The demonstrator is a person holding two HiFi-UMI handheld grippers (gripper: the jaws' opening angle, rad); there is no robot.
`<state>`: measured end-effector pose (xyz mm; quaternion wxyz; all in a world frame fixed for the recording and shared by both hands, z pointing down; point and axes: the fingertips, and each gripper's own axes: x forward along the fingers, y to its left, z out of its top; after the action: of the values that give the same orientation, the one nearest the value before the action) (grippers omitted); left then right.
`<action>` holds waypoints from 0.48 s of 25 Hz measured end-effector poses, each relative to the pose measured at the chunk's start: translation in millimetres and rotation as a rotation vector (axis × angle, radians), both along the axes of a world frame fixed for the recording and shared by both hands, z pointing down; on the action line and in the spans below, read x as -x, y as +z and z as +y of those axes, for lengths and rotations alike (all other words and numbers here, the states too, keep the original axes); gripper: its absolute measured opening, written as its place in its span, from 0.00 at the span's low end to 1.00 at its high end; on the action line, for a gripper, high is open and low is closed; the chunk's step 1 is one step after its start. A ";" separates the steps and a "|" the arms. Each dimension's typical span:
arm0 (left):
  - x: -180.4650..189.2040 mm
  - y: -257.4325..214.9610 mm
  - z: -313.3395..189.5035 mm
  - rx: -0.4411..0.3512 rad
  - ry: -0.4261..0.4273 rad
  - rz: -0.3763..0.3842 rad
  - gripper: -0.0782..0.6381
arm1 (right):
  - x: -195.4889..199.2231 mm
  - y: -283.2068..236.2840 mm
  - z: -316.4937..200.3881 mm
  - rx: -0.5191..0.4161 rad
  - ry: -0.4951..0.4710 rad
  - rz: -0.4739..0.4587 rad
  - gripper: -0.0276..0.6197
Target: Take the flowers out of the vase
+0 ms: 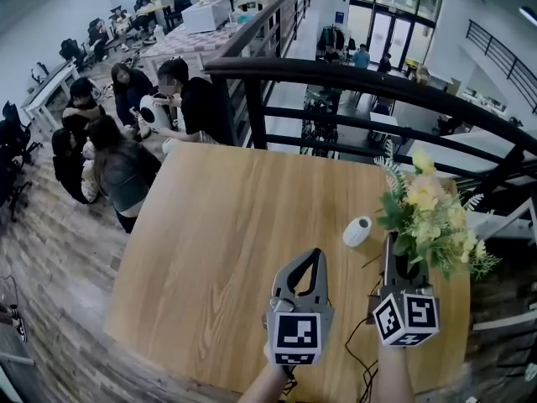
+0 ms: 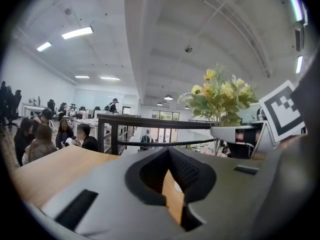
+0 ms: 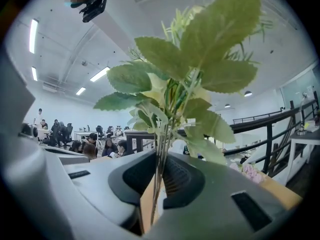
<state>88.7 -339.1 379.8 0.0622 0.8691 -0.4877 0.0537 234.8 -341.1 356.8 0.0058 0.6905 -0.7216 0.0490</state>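
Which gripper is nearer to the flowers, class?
Right. The right gripper holds the flowers by their stems, directly beneath the blooms. The left gripper hangs over the table, apart from them on their left.

The wooden table (image 1: 218, 250) bears a small white cylinder (image 1: 357, 231) — and, nearer its edge, a black cable (image 1: 349, 340).

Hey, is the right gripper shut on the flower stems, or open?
Shut on them: the right gripper pinches the flower stems between its jaws.
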 end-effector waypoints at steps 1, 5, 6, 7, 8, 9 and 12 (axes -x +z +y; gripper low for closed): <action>-1.2 2.4 2.7 0.004 0.006 0.001 0.15 | 1.2 4.9 4.9 0.009 0.002 -0.002 0.11; -5.3 8.3 10.9 0.012 0.025 -0.002 0.15 | 7.1 19.1 18.7 0.037 0.002 -0.009 0.11; -5.0 9.1 12.4 0.013 0.028 -0.003 0.15 | 9.6 21.7 21.1 0.042 0.001 -0.012 0.11; -4.3 10.1 13.7 0.014 0.030 -0.005 0.15 | 12.6 24.6 23.3 0.048 -0.002 -0.015 0.11; -3.5 11.8 15.0 0.016 0.032 -0.008 0.15 | 15.4 28.2 25.4 0.054 -0.004 -0.017 0.11; -3.0 14.3 16.5 0.019 0.033 -0.010 0.15 | 17.9 32.3 27.6 0.060 -0.008 -0.020 0.11; -3.0 22.9 22.1 0.044 0.031 -0.012 0.15 | 22.9 44.7 34.2 0.078 -0.016 -0.030 0.11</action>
<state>91.6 -317.1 402.7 0.0776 0.8746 -0.4733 0.0708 211.9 -306.9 401.5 0.0224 0.6831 -0.7248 0.0872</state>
